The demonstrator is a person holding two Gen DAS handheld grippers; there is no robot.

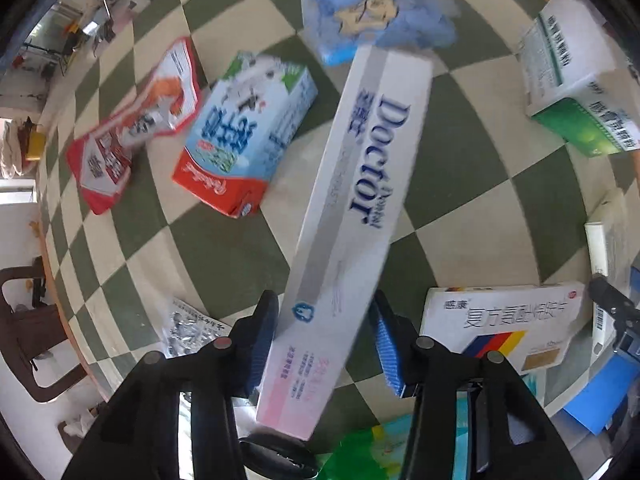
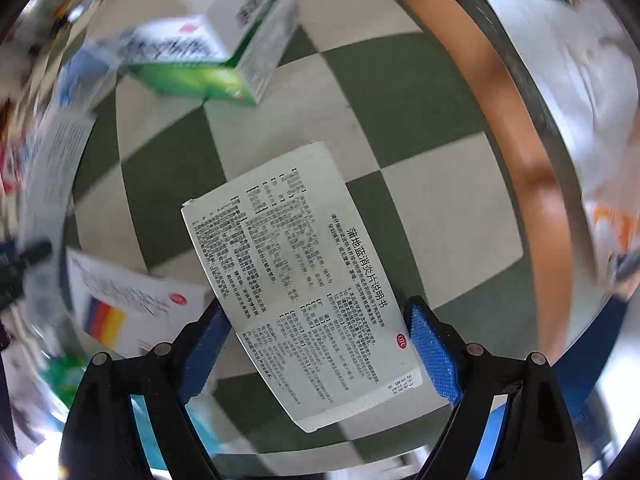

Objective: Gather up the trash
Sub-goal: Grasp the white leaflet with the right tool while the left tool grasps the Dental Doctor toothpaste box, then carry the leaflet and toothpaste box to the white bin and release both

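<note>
My left gripper [image 1: 324, 328] is shut on a long white "Doctor" toothpaste box [image 1: 352, 216] and holds it tilted above the green-and-cream checkered table [image 1: 224, 248]. My right gripper [image 2: 316, 336] has its blue pads on both long edges of a folded white medicine leaflet [image 2: 304, 276] printed with black text, held above the table. The scene around it is motion-blurred.
On the table lie a red snack pouch [image 1: 132, 128], a blue-and-red milk carton [image 1: 244, 132], a blue tissue pack [image 1: 372, 16], a green-and-white medicine box [image 1: 580, 80] [image 2: 224, 40], a white medicine box with coloured stripes [image 1: 504, 328] [image 2: 124, 304] and a foil blister [image 1: 188, 328]. The table's wooden rim [image 2: 532, 160] runs at right.
</note>
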